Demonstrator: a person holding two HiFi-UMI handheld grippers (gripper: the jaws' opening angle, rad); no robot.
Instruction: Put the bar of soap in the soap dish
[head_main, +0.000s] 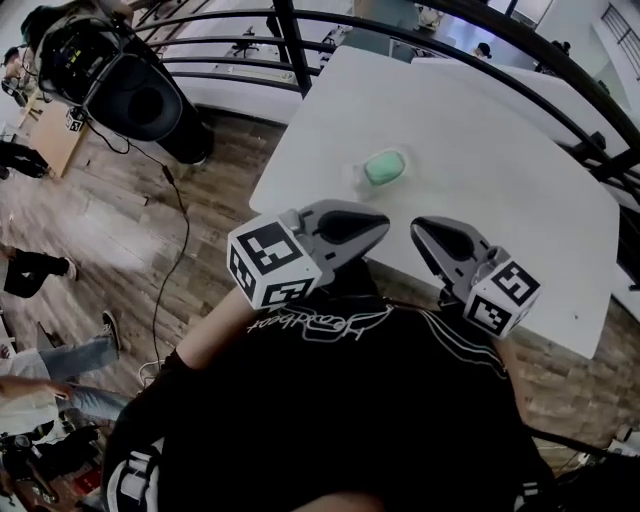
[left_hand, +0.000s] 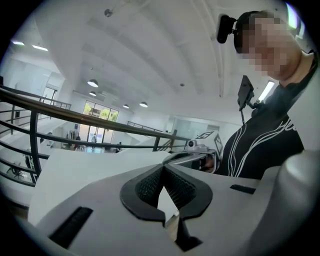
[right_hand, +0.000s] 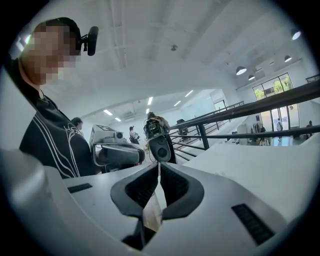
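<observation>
A pale green bar of soap (head_main: 384, 166) lies in a small clear soap dish (head_main: 357, 176) on the white table (head_main: 500, 190), seen only in the head view. Both grippers are held near the table's front edge, close to the person's chest, short of the dish and apart from it. My left gripper (head_main: 383, 222) (left_hand: 162, 169) points right, its jaws shut with nothing between them. My right gripper (head_main: 416, 226) (right_hand: 159, 166) points left toward it, jaws also shut and empty. Each gripper faces the other: the right gripper (left_hand: 200, 150) shows in the left gripper view, the left gripper (right_hand: 117, 152) in the right gripper view.
A black railing (head_main: 300, 50) runs behind the table. A large black speaker-like rig (head_main: 140, 95) stands on the wood floor at left, with a cable (head_main: 180, 230) trailing from it. People's legs (head_main: 40, 270) are at the far left.
</observation>
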